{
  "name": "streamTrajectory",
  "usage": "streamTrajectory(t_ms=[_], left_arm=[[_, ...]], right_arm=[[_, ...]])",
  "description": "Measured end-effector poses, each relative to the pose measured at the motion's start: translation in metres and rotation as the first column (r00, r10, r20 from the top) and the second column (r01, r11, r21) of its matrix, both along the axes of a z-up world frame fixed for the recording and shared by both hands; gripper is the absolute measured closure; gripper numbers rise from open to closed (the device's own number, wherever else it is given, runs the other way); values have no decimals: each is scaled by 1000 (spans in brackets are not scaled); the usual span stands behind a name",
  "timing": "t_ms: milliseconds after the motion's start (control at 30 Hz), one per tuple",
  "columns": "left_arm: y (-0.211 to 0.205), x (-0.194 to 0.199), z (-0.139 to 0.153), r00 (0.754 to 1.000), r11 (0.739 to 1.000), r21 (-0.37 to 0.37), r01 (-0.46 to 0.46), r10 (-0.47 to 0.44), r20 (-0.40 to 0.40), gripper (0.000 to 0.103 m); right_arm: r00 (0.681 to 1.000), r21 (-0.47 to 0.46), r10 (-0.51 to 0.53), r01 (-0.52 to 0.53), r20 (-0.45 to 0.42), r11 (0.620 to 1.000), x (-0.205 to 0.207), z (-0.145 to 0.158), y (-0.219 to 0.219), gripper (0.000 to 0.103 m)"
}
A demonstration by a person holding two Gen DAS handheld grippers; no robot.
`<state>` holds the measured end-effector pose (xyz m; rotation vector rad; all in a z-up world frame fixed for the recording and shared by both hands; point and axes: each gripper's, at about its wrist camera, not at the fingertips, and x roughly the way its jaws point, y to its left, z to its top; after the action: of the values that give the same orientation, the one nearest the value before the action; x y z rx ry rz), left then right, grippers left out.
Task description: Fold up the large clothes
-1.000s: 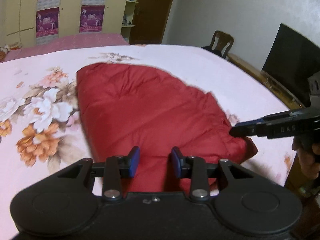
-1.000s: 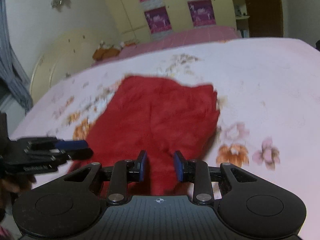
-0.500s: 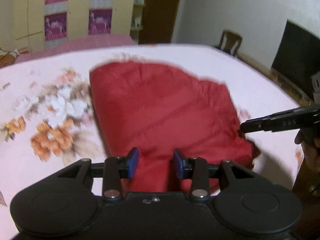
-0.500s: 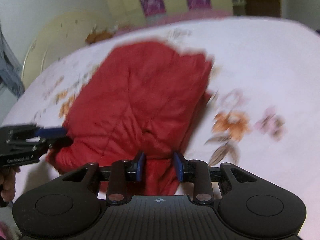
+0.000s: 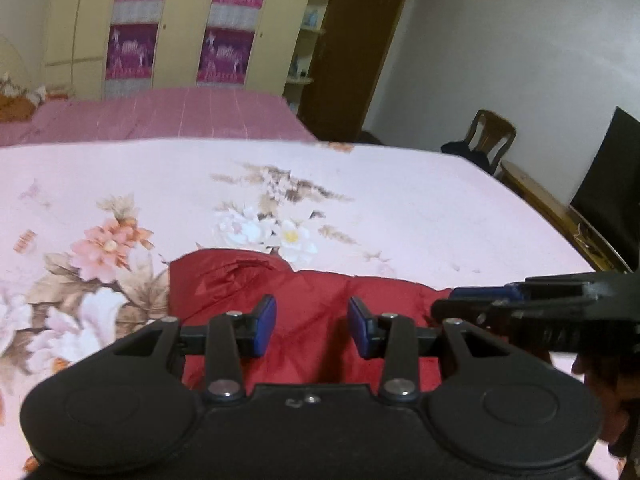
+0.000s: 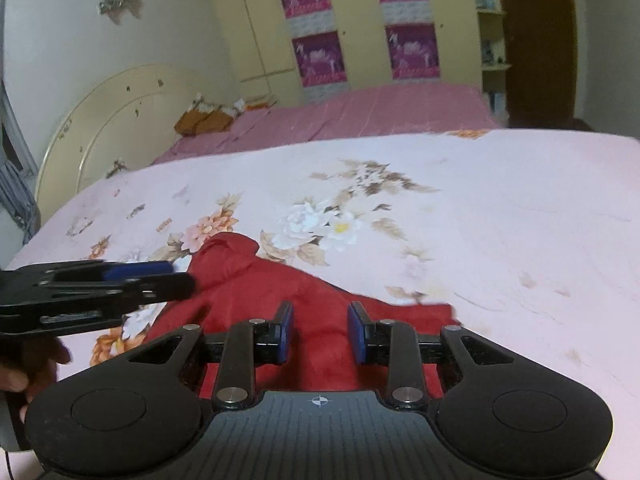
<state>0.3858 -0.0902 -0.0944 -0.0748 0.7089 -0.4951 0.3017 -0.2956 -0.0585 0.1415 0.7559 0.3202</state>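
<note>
A red padded garment lies bunched on the pink floral bedsheet, close under both grippers; it also shows in the right wrist view. My left gripper is open over the garment's near part, nothing between its blue pads. My right gripper is open above the garment, also empty. The right gripper shows from the side at the right of the left wrist view, by the garment's right edge. The left gripper shows at the left of the right wrist view, by the garment's left edge.
A second bed with a pink cover stands behind, before yellow wardrobes. A wooden chair, a dark screen and a wooden bed edge are at the right. A cream headboard is at the left.
Both grippers have tilted up and drawn back, so the garment now fills only the low part of each view. The garment looks more bunched. Both grippers stay open.
</note>
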Motion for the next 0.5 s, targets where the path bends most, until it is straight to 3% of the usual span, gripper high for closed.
streamTrajectory(t_ms=[133,300,400,500], left_arm=[[-12,23,-21,999,998,54,13,-11,-43,64],[-22,34,-37,997,990,132,45,-37,-67,62],[-23,31,-34,997,985,162,59,-51,-57,64],[-14,1,-8,997,986,150,75,-76,0,63]], right_arm=[[998,-42,-19,16,-62,999,22,-31,3,72],[991,0,-47,48,-122,999,31,-66,-9,72],[992,1,-53,53,-119,999,30,-69,-12,72],[995,20,-84,85,-45,996,7,-40,-24,72]])
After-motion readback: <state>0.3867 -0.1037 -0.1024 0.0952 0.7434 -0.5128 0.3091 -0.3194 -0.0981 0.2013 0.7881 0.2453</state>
